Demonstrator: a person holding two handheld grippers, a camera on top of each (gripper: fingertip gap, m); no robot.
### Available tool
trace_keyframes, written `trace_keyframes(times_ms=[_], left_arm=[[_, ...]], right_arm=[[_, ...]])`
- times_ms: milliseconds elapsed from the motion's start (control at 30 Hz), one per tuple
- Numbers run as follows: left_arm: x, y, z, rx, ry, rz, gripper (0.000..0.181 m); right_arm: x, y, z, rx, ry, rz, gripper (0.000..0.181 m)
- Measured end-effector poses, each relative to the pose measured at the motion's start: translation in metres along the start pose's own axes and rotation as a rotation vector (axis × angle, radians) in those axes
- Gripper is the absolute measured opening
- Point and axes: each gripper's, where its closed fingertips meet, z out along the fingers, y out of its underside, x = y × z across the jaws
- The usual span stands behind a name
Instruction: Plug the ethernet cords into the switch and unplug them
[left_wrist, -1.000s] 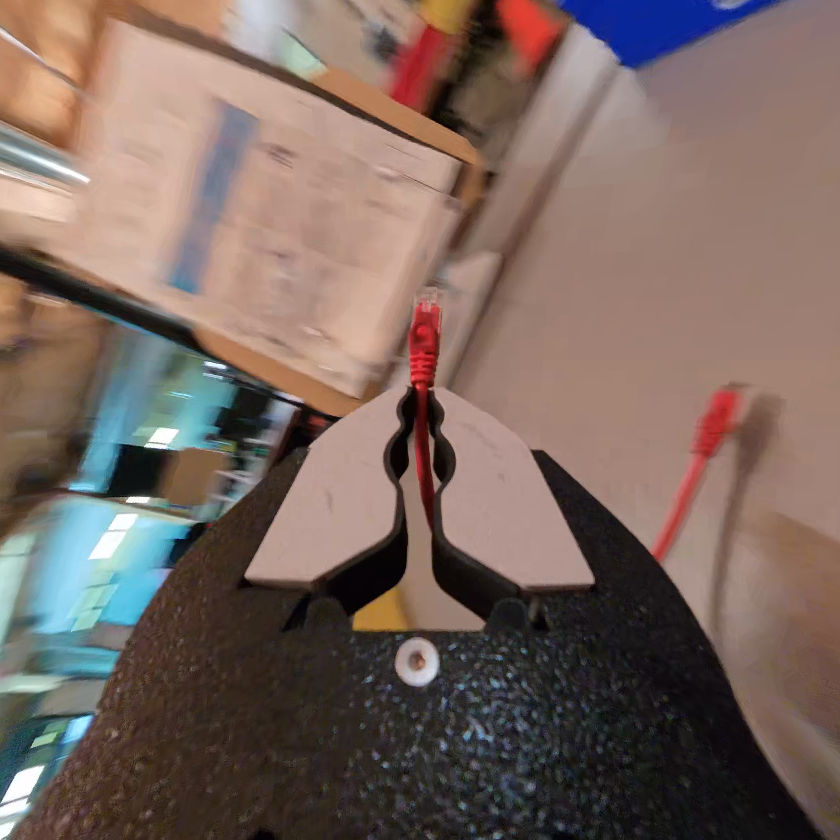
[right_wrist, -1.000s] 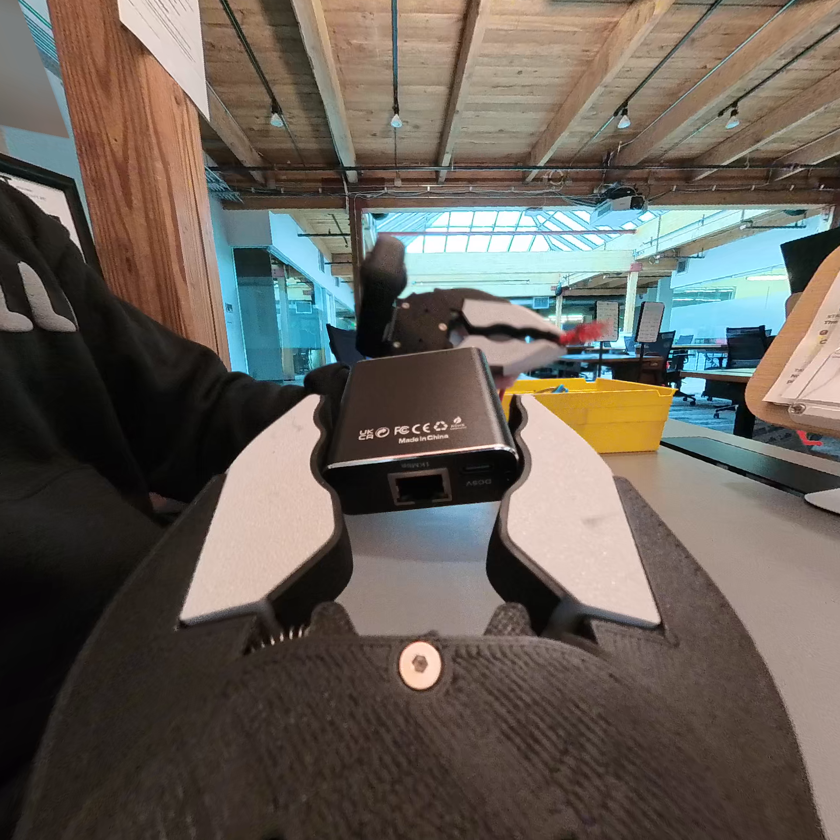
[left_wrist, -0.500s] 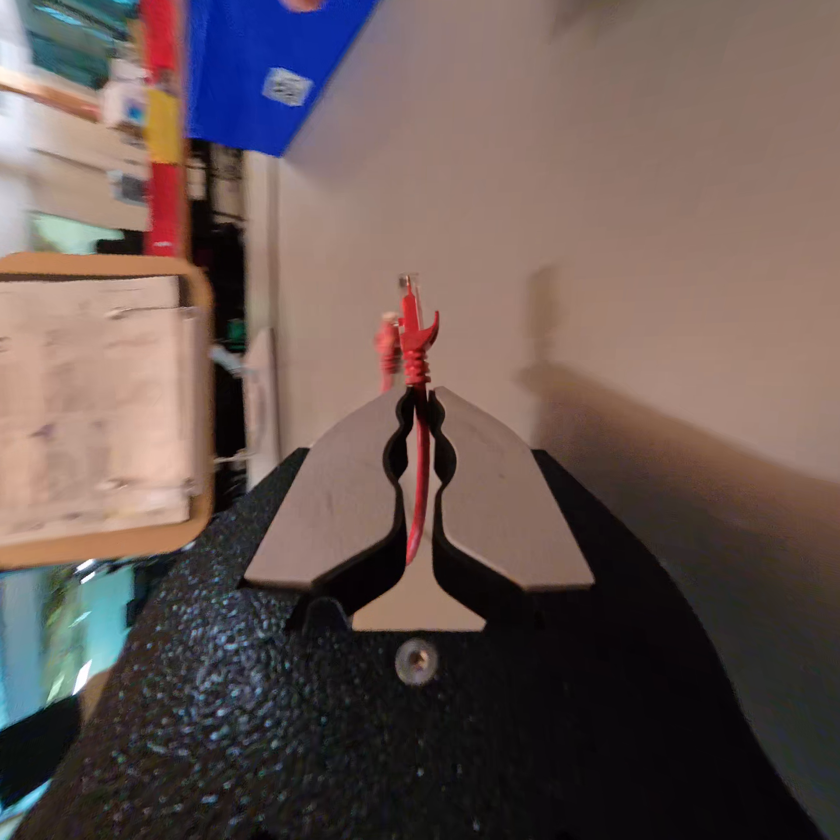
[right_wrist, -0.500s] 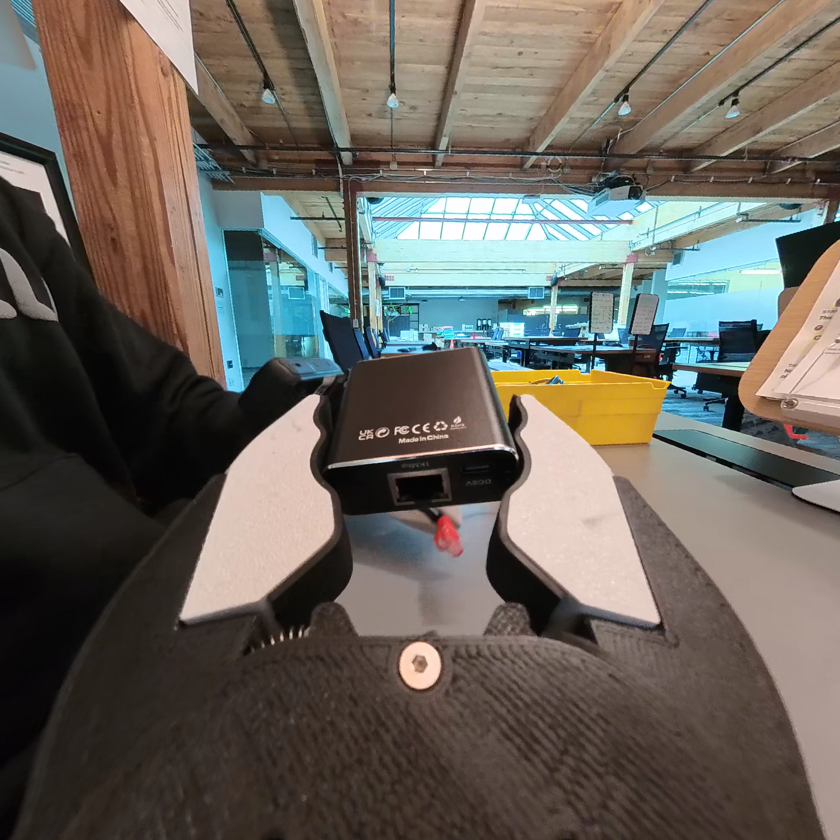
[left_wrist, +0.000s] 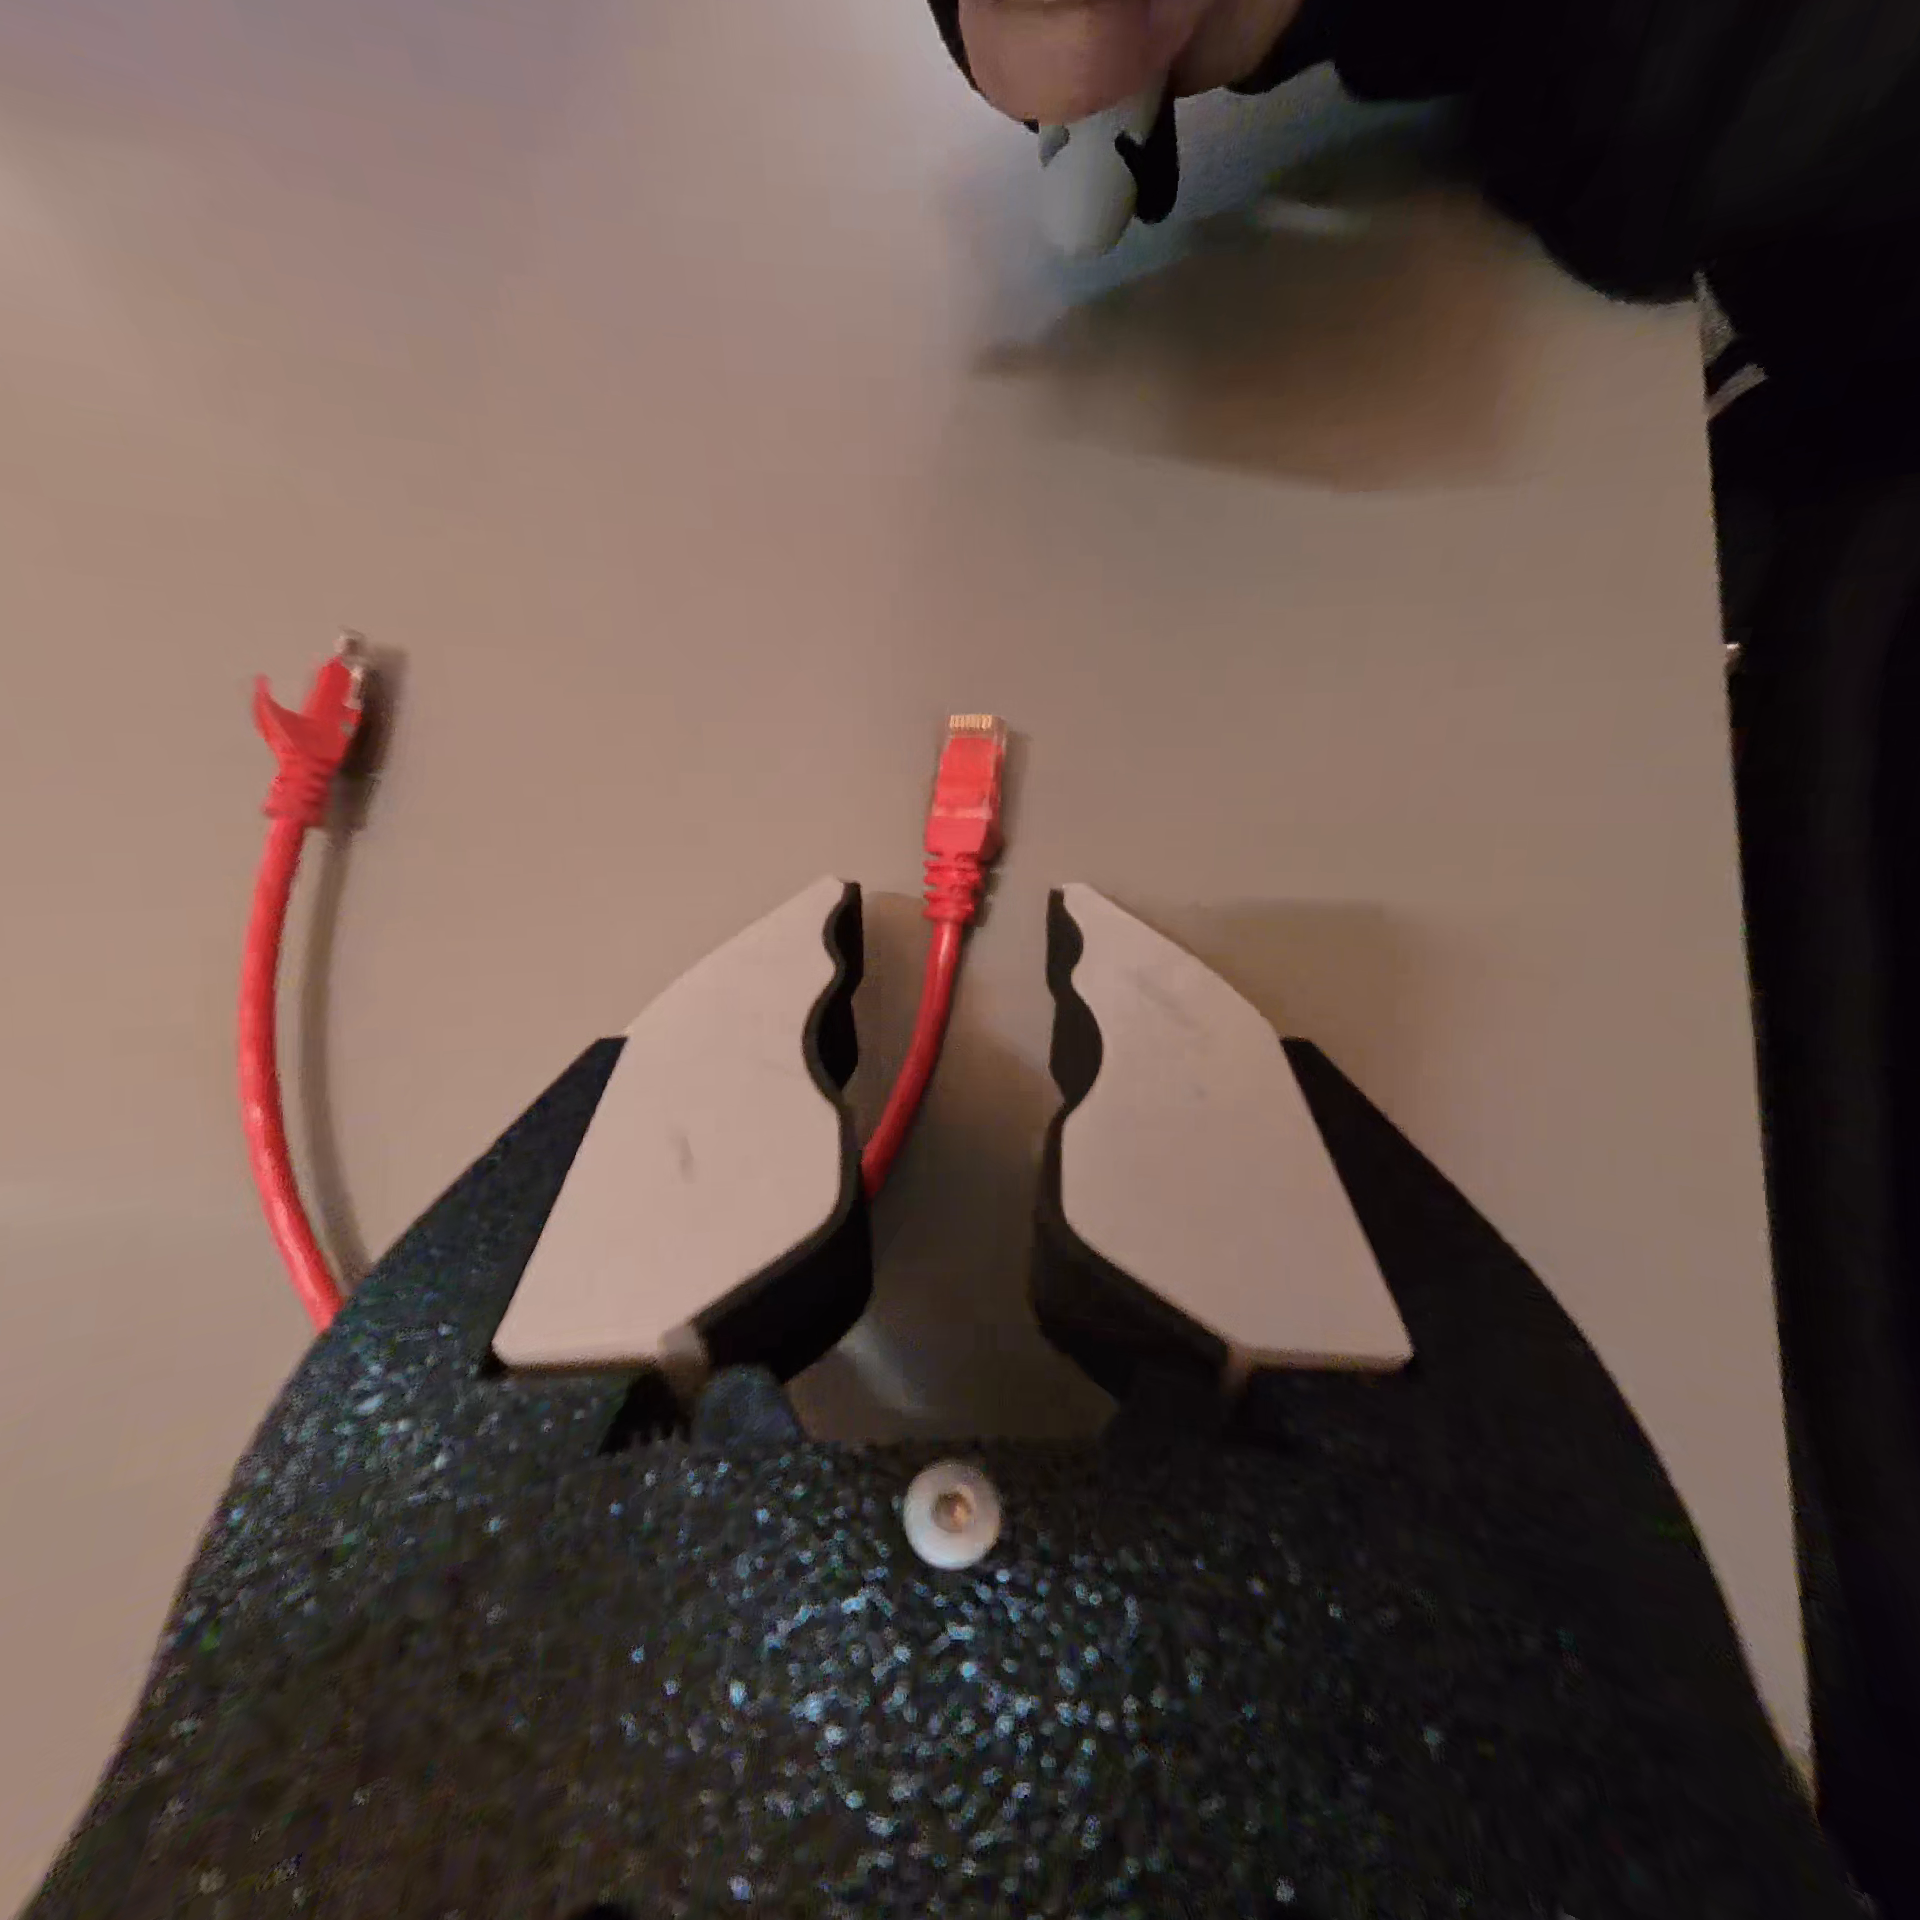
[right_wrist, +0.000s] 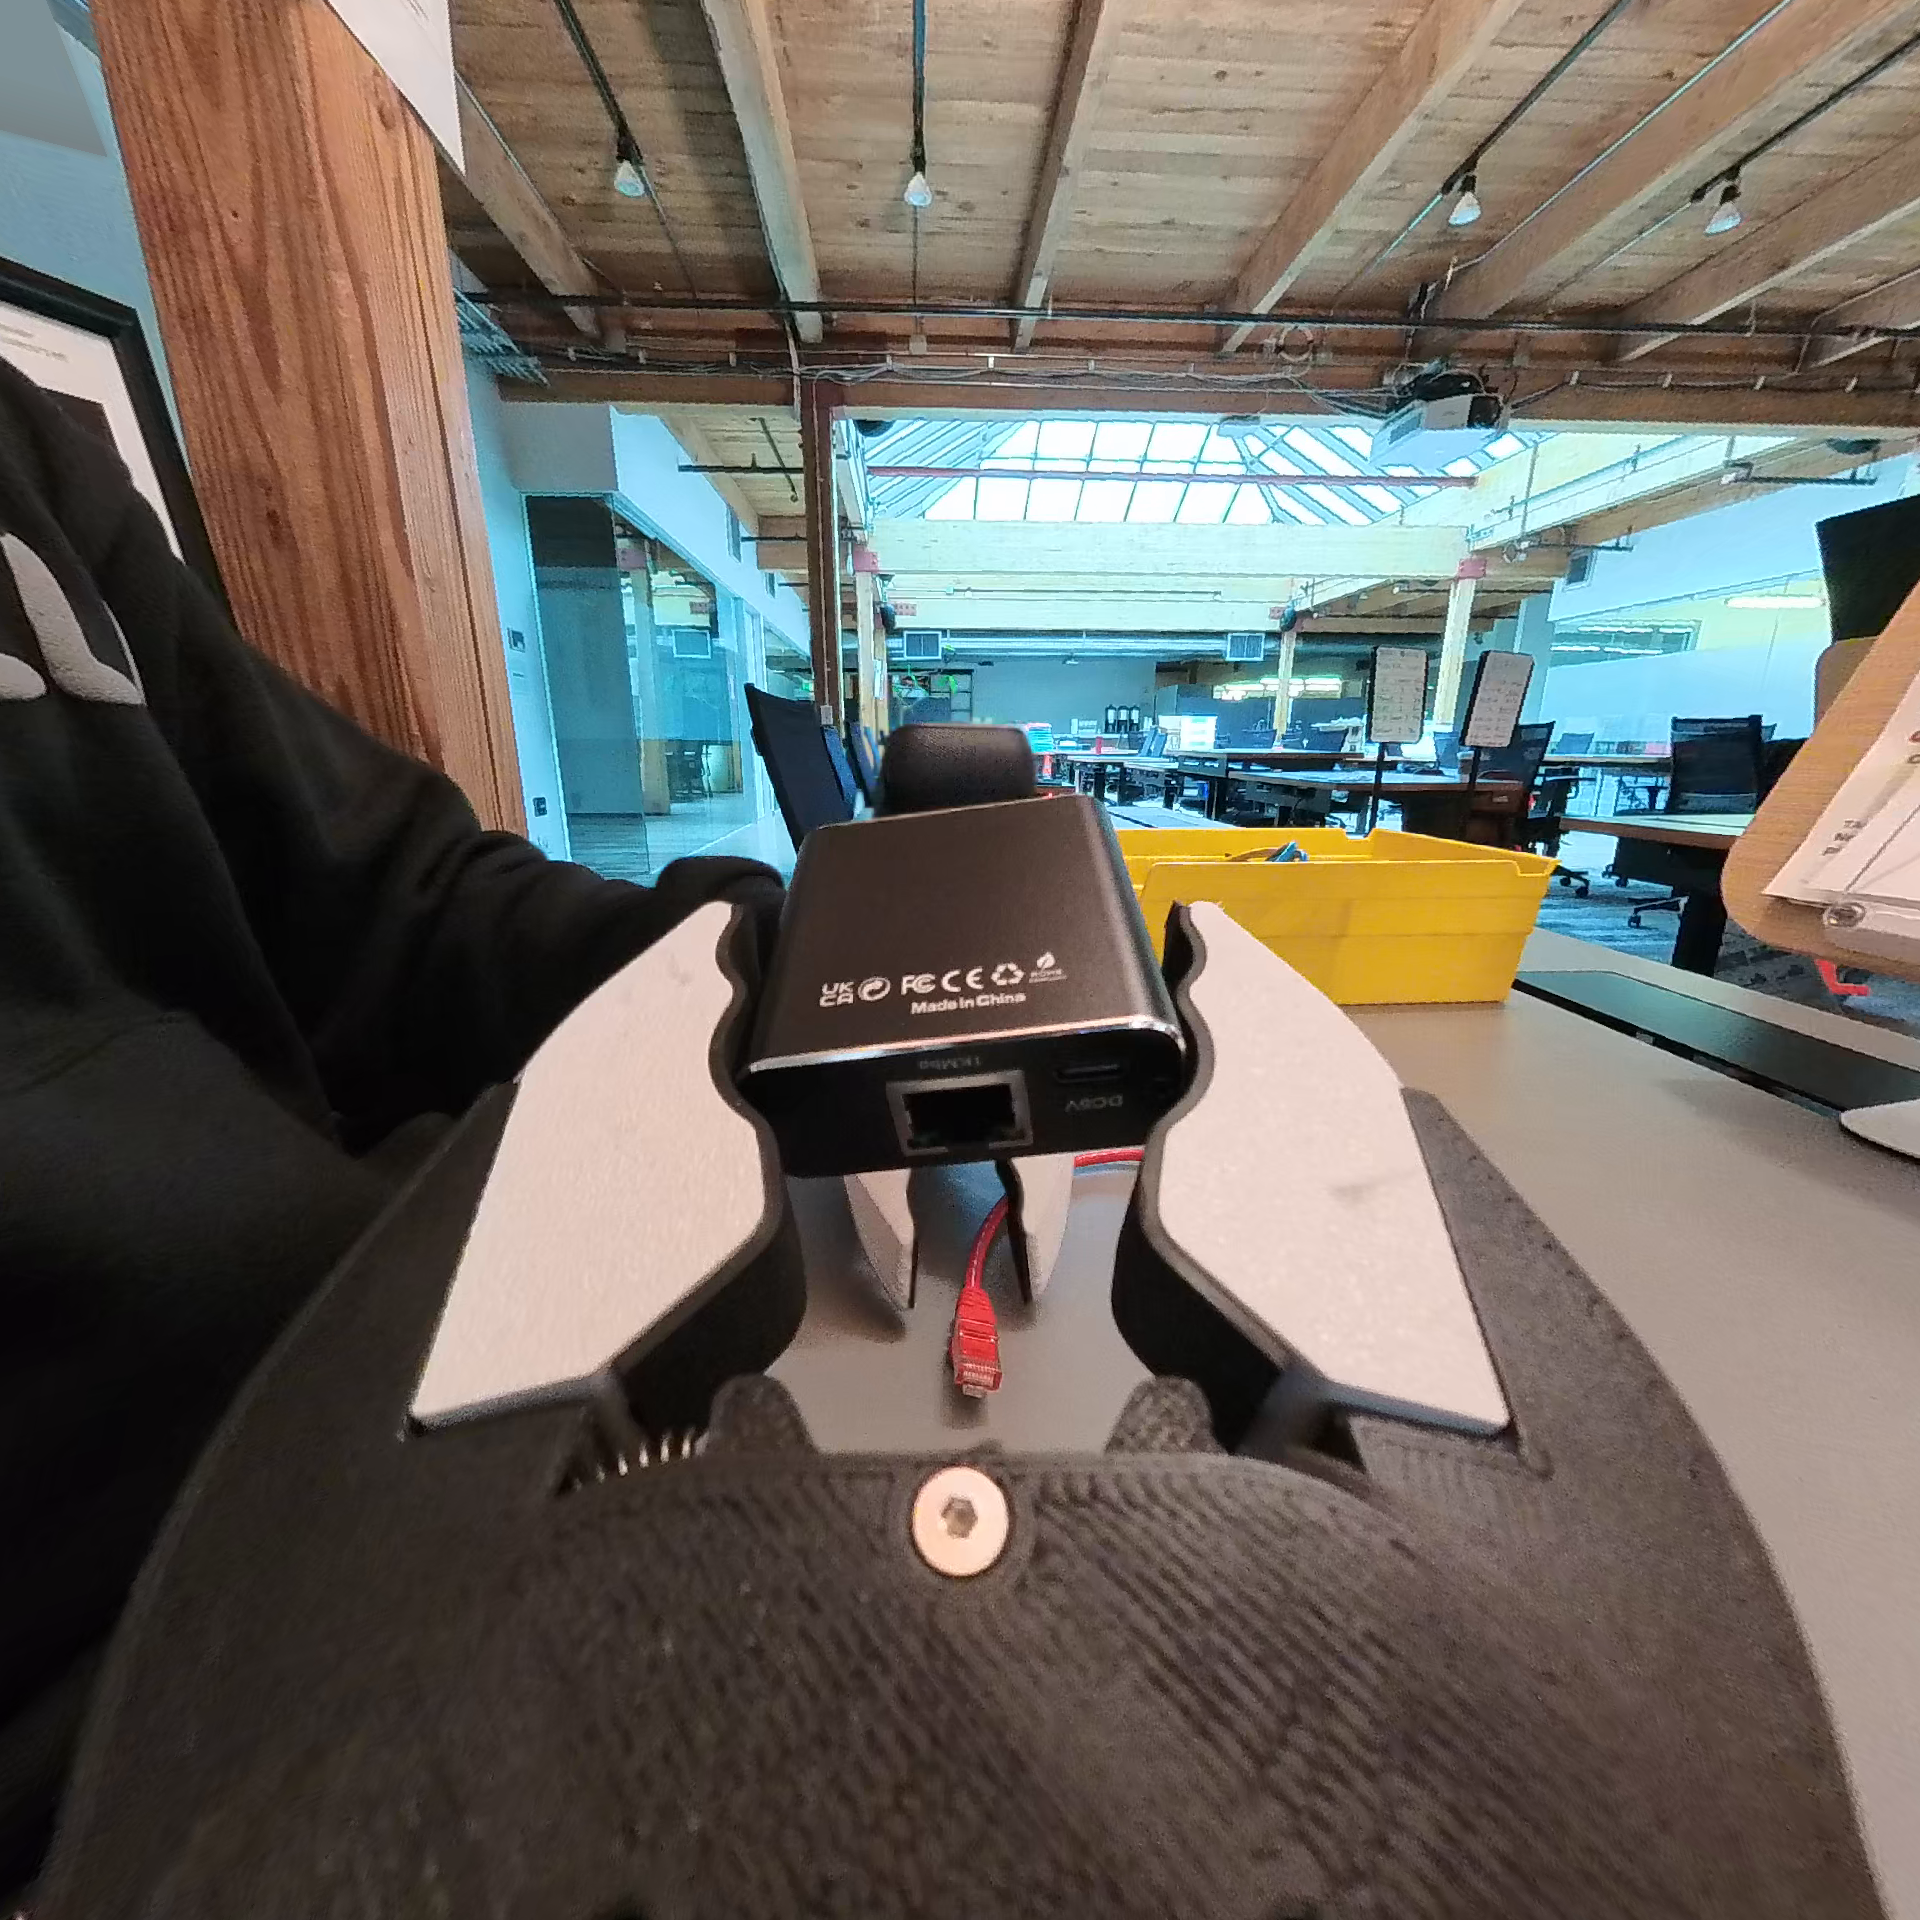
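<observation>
My left gripper (left_wrist: 954, 896) is open and low over the grey table (left_wrist: 727, 416). One red ethernet cord (left_wrist: 914, 1060) lies loose between its fingers, its plug (left_wrist: 968, 774) just past the tips. The cord's other plug (left_wrist: 317, 717) lies on the table to the left. My right gripper (right_wrist: 961, 914) is shut on the black switch (right_wrist: 966, 966) and holds it above the table, with an empty port (right_wrist: 958, 1117) facing the camera. Under the switch, the right wrist view shows the left gripper's fingers (right_wrist: 878, 1231) and the red plug (right_wrist: 977, 1351).
A yellow bin (right_wrist: 1330, 925) stands on the table behind the switch. A wooden board with papers (right_wrist: 1839, 831) stands at the right. A wooden post (right_wrist: 301, 416) and a person's black sleeve (right_wrist: 208, 831) are at the left. The sleeve also borders the table's right edge in the left wrist view (left_wrist: 1849, 727).
My left gripper swung down to the table, opened and let go of the red cord. The plug now lies on the table. The right gripper still holds the switch.
</observation>
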Motion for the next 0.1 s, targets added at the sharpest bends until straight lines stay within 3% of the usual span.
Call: trace_keyframes(times_ms=[100], left_arm=[[0.0000,0.0014,0.0084,-0.007,0.025,-0.052,0.034]], right_arm=[[-0.0006,0.0016,0.0005,-0.010,-0.004,0.000,0.075]])
